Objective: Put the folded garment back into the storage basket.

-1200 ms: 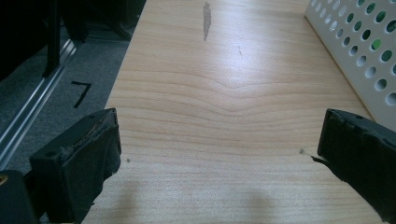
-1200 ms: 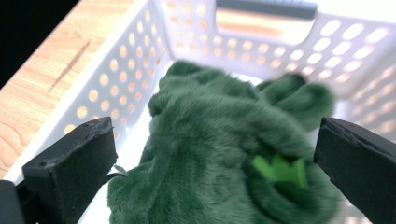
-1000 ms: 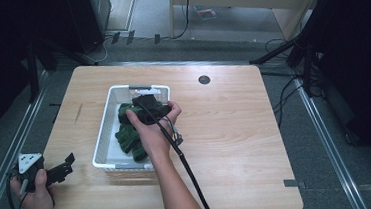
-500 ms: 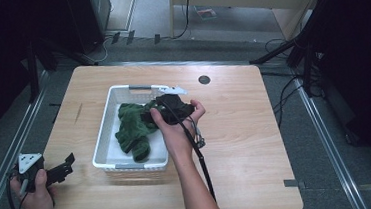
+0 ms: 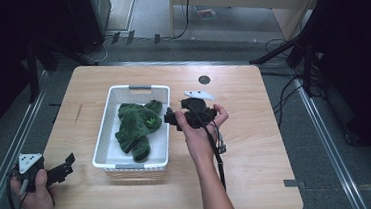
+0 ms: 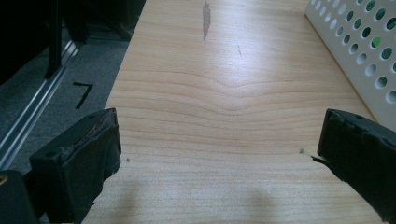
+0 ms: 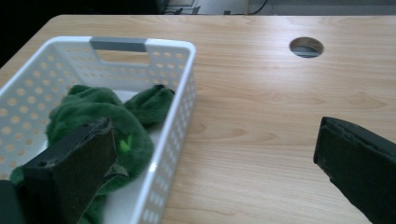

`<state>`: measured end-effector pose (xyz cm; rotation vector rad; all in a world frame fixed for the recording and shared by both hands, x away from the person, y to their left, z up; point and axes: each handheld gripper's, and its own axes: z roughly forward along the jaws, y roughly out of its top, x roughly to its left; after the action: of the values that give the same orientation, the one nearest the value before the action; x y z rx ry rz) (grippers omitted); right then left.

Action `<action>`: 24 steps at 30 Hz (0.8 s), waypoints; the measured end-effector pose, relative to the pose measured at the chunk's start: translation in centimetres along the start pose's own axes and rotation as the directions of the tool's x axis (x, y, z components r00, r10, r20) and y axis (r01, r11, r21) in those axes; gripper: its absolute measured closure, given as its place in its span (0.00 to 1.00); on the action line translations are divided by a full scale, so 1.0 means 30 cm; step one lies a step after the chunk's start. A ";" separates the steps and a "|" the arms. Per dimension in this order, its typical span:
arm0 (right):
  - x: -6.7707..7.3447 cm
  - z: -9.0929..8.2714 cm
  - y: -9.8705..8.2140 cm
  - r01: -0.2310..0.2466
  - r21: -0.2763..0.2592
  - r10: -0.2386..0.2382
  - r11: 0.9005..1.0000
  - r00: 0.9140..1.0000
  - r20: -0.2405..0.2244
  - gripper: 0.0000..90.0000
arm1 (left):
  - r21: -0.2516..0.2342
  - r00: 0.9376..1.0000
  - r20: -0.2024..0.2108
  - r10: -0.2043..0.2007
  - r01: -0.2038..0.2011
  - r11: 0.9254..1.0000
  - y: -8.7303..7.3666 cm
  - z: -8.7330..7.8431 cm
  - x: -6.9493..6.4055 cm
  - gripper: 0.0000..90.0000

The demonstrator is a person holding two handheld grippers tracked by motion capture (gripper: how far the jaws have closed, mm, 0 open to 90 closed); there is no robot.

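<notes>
Right tongs [image 5: 170,117] wide, empty, beside basket [image 5: 106,125]; left tongs [image 5: 69,161] wide, parked. Risk: rim clipped on re-entry, toy [image 5: 136,126] grasped shallow, dropped.

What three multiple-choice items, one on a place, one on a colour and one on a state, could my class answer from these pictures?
1. Where does the green cloth lie?
A. inside the white basket
B. on the bare table
C. on the floor

2. What colour is the basket's handle?
A. red
B. grey
C. green

3. How stand the jaws of the right gripper?
A. shut on the cloth
B. shut on the basket's rim
C. open, holding nothing

Key: 1 A, the cloth sits within the basket's walls. 2 B, a grey strip tops the far end wall. 3 C, the right gripper view shows both jaws wide apart over the table.
</notes>
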<state>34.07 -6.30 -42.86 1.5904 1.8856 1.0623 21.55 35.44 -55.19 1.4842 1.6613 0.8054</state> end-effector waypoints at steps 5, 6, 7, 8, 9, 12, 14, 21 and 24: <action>-0.061 -0.020 -0.016 -0.009 -0.010 0.010 1.000 1.000 0.018 0.00 | 0.000 1.000 0.001 0.001 -0.001 1.000 0.000 0.000 0.002 0.01; -0.076 -0.026 -0.019 -0.014 -0.014 0.015 1.000 1.000 0.025 0.00 | 0.000 1.000 0.001 0.001 -0.001 1.000 0.000 0.000 0.002 0.01; -0.084 -0.030 -0.021 -0.018 -0.019 0.019 1.000 0.999 0.028 0.00 | 0.001 1.000 0.001 0.001 -0.001 1.000 0.000 0.000 0.002 0.01; -0.093 -0.035 -0.023 -0.023 -0.020 0.023 1.000 0.999 0.030 0.00 | 0.001 1.000 0.001 0.001 -0.001 1.000 0.000 0.000 0.002 0.01; -0.102 -0.041 -0.026 -0.021 -0.021 0.022 1.000 0.999 0.035 0.00 | 0.001 1.000 0.000 0.000 0.000 1.000 0.000 0.000 0.002 0.01; -0.129 -0.052 -0.033 -0.022 -0.023 0.023 1.000 0.999 0.048 0.00 | 0.001 1.000 0.000 0.000 0.000 1.000 0.000 0.000 0.002 0.01; -0.149 -0.060 -0.037 -0.021 -0.025 0.022 0.999 0.998 0.055 0.00 | 0.000 1.000 -0.001 -0.001 0.001 1.000 0.000 0.000 0.002 0.01; -0.222 -0.091 -0.063 -0.024 -0.040 0.028 0.999 0.996 0.080 0.00 | -0.002 1.000 -0.003 -0.001 0.001 1.000 -0.001 0.000 -0.001 0.01; -0.261 -0.109 -0.076 -0.048 -0.048 0.051 0.998 0.995 0.084 0.00 | -0.001 1.000 -0.004 0.002 -0.002 1.000 -0.001 -0.001 -0.002 0.01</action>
<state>32.04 -14.79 -43.76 1.6378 1.7627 1.0341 21.52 35.38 -55.20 1.4847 1.6619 0.8110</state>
